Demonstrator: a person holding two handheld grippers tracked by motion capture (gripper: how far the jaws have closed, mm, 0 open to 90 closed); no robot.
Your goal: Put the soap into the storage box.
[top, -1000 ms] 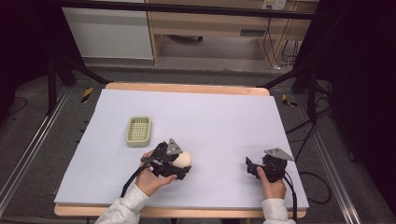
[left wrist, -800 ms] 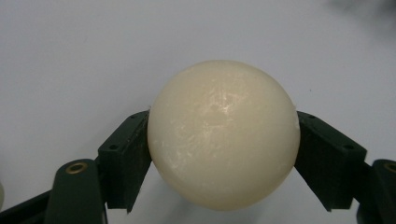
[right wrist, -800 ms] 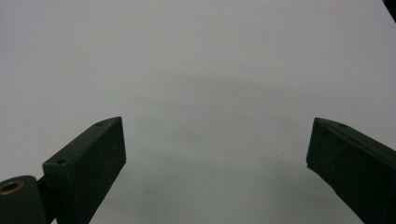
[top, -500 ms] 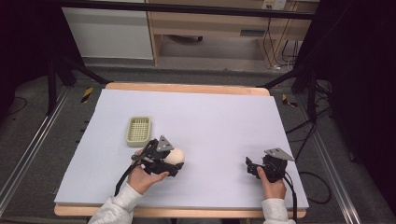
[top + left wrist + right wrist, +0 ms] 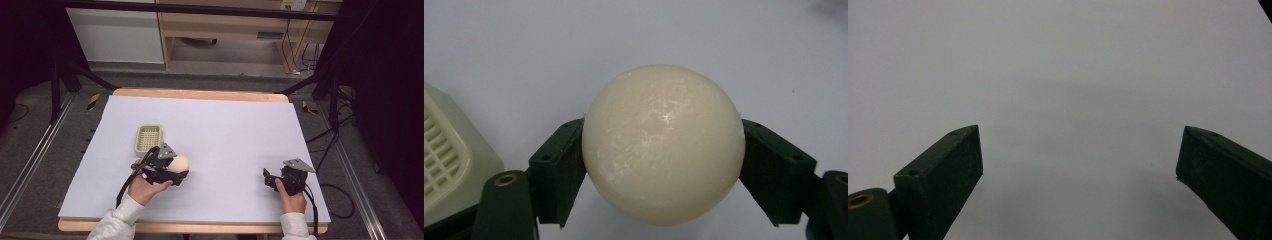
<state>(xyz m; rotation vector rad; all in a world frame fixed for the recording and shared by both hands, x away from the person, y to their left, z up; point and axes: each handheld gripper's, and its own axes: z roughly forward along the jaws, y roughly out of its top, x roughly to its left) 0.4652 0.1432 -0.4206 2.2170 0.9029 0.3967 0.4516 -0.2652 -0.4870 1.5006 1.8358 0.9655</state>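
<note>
The left gripper had its jaws closed on a cream ball, near-left on the tabletop, just near and right of a pale green basket. The right gripper rested near-right, jaws wide apart, holding nothing.

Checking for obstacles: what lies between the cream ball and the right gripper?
Nothing: in the high view, bare white table separates the ball from the right gripper.

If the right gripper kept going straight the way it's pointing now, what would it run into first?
Probably nothing: the right gripper is open, with bare white table surface ahead. The way looks free as far as the right gripper view shows.
</note>
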